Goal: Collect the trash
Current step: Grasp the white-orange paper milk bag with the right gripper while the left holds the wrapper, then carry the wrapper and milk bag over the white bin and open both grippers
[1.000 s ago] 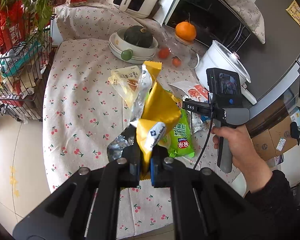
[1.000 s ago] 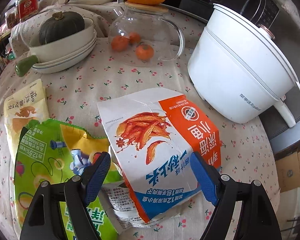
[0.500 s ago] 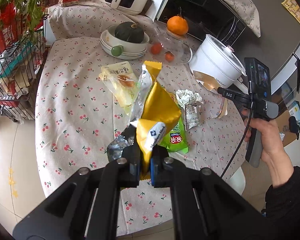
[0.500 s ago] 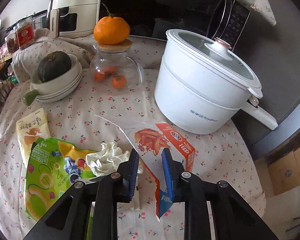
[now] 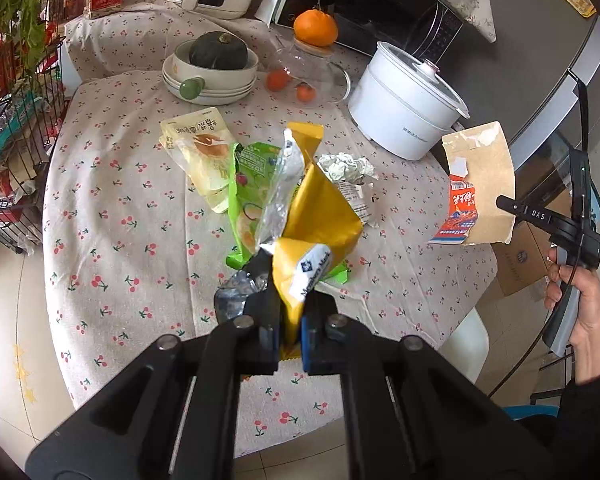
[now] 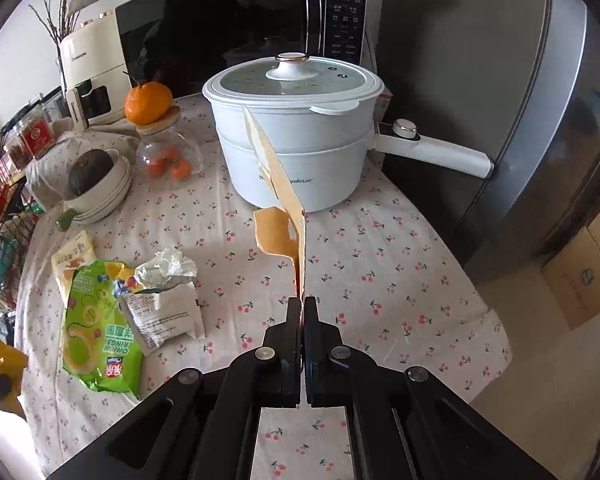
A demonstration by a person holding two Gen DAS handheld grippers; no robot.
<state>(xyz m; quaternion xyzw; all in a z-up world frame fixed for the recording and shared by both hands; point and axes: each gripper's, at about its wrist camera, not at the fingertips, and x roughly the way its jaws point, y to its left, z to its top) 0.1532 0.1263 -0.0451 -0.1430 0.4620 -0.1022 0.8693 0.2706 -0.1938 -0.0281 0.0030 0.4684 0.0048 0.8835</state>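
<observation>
My left gripper point(image 5: 290, 312) is shut on a yellow snack bag point(image 5: 320, 224) with a silver lining, held above the table. My right gripper point(image 6: 302, 304) is shut on a torn cardboard food box point(image 6: 284, 188), seen edge-on and lifted off the cloth; in the left wrist view the same box point(image 5: 480, 188) hangs in the air at the right, above the table edge. On the cloth lie a green onion-rings bag point(image 6: 96, 332), a crumpled white paper wrapper point(image 6: 164, 300) and a pale yellow snack packet point(image 5: 198, 148).
A white electric pot point(image 6: 296, 136) stands close behind the box. A glass jar with an orange on top point(image 6: 152, 120), a bowl with a dark squash point(image 5: 216, 60), a microwave point(image 6: 236, 28) and an air fryer fill the back. A wire rack point(image 5: 8, 128) stands left; a person's hand point(image 5: 584, 304) holds the right gripper.
My right gripper closed on the cardboard box and lifted it up and to the right off the table, uncovering the crumpled wrapper. The left gripper drifted a little with the yellow bag still held.
</observation>
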